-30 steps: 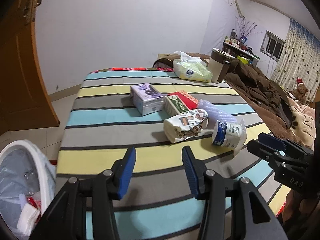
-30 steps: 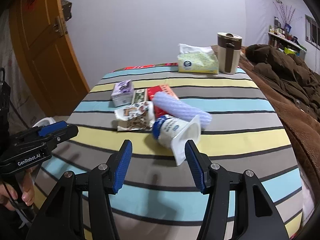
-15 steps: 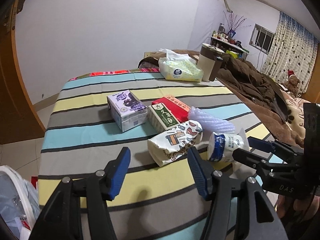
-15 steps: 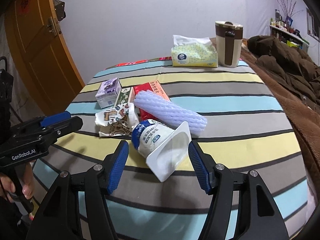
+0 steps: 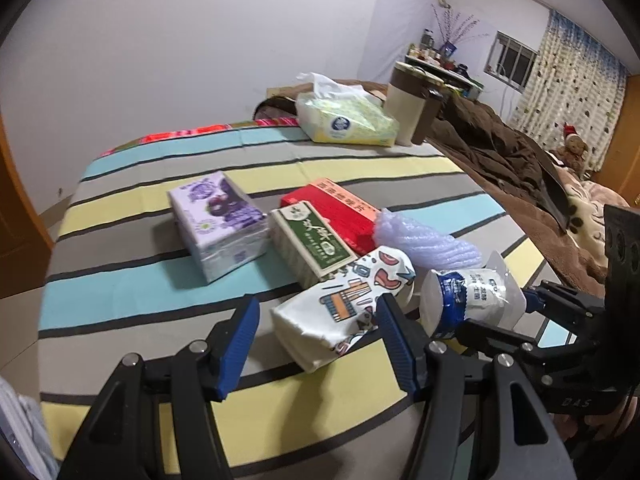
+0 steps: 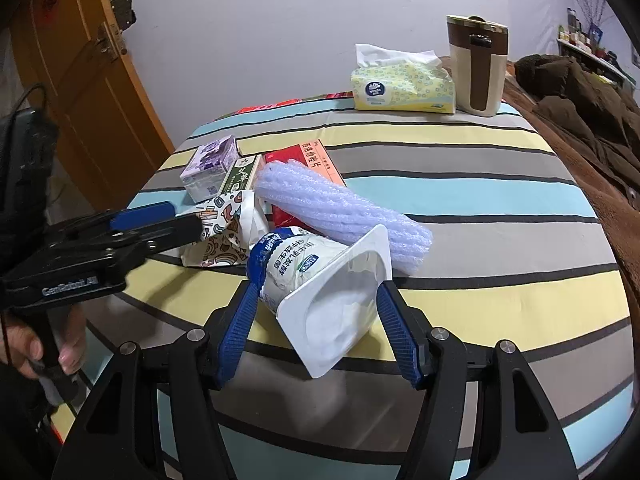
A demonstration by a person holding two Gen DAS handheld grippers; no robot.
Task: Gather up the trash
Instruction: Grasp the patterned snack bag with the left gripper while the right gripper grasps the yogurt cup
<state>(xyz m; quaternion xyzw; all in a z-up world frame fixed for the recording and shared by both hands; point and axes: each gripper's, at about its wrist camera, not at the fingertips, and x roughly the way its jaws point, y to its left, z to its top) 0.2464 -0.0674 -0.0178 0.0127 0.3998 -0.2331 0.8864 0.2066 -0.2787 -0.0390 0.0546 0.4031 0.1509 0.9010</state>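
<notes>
Trash lies on the striped bed [image 5: 120, 292]: a patterned paper bag [image 5: 340, 304], a white yogurt cup [image 6: 320, 280], a lavender foam sleeve [image 6: 340, 208], a purple carton [image 5: 220, 220], a green box [image 5: 312, 240] and a red box [image 5: 336, 208]. My left gripper [image 5: 316, 340] is open, its fingers on either side of the near end of the paper bag. My right gripper [image 6: 316, 320] is open around the yogurt cup, which lies on its side with the mouth toward me. The right gripper also shows in the left wrist view [image 5: 520, 316], and the left gripper in the right wrist view [image 6: 132, 228].
A tissue pack [image 6: 400, 84] and a brown-and-cream jug [image 6: 476, 64] stand at the far edge of the bed. A brown blanket [image 5: 500, 156] lies on the right. A wooden door [image 6: 80, 80] is on the left.
Both grippers have moved forward over the bed. The left one now straddles the paper bag, the right one now straddles the yogurt cup. The white bin has left the left wrist view.
</notes>
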